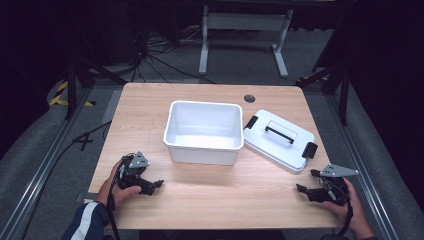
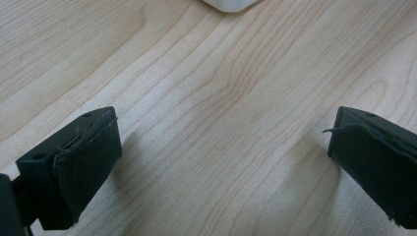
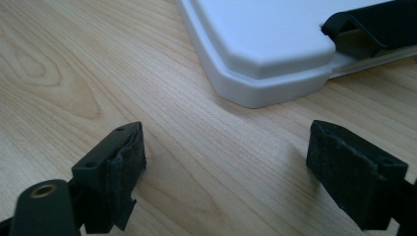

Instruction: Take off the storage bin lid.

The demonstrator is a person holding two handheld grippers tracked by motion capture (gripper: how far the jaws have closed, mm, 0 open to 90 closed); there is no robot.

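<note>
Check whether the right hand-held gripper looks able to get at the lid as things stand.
Probably yes. The right hand-held gripper is open, nothing between its jaws, and bare table lies between it and the near corner of the white lid. The lid lies flat beside the white tub.

Two forearms enter from the bottom edge, each hand holding a gripper low over the desk (image 1: 210, 200). The left hand (image 1: 120, 187), at about 7 o'clock, wears a dark sleeve with white stripes and grasps the left gripper (image 1: 159, 184), which points toward 3 o'clock, inward. Seen from its own camera, the left gripper (image 2: 221, 162) has both jaws spread wide with nothing between them. The right hand (image 1: 345, 202), at about 5 o'clock, grasps the right gripper (image 1: 299, 189), pointing toward 9 o'clock. In its own view the right gripper (image 3: 223, 172) also stands wide apart, holding nothing.
</note>
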